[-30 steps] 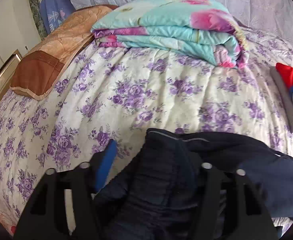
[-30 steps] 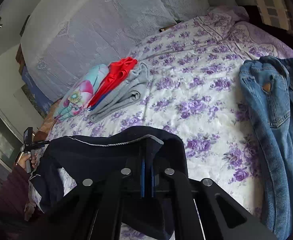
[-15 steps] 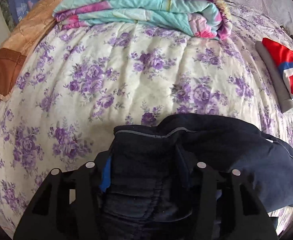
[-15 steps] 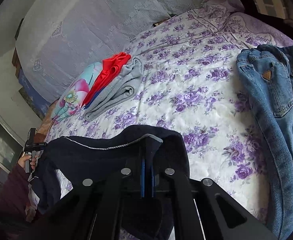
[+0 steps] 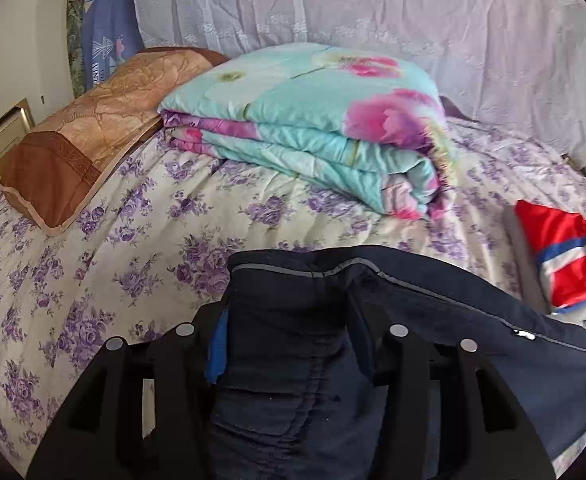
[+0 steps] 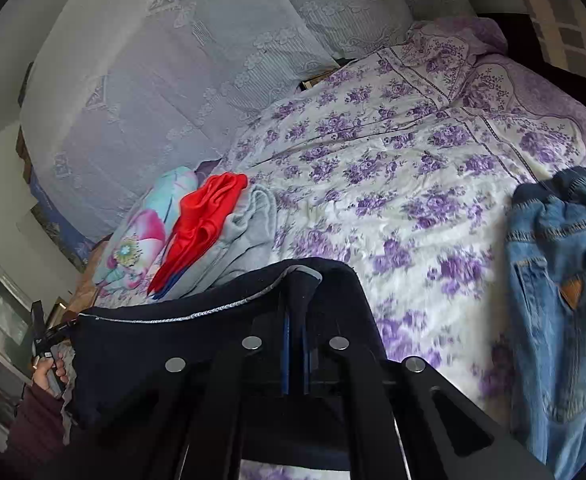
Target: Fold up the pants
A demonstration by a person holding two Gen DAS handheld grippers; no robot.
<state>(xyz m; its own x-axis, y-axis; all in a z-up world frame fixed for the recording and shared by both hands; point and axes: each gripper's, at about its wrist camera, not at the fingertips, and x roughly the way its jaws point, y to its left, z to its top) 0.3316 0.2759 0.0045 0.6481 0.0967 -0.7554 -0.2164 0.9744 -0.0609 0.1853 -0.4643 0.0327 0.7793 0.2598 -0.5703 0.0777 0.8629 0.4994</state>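
Dark navy pants (image 5: 293, 340) with a grey-piped waistband hang between my two grippers above a bed with a purple-flowered cover (image 5: 133, 240). My left gripper (image 5: 289, 344) is shut on a thick bunch of the navy fabric, which fills the gap between its fingers. My right gripper (image 6: 295, 344) is shut tight on the other end of the waistband (image 6: 197, 312). In the right wrist view the pants (image 6: 153, 356) stretch left to the hand holding the left gripper (image 6: 47, 340).
A folded turquoise and pink quilt (image 5: 317, 128) and a brown pillow (image 5: 93, 128) lie at the head of the bed. A red garment on folded grey cloth (image 6: 213, 224) lies mid-bed. Blue jeans (image 6: 561, 312) lie at the right.
The left gripper has tilted up again, so the quilt and curtain fill more of its view. The right gripper has shifted, with the jeans farther to the right. Both still hold the pants.
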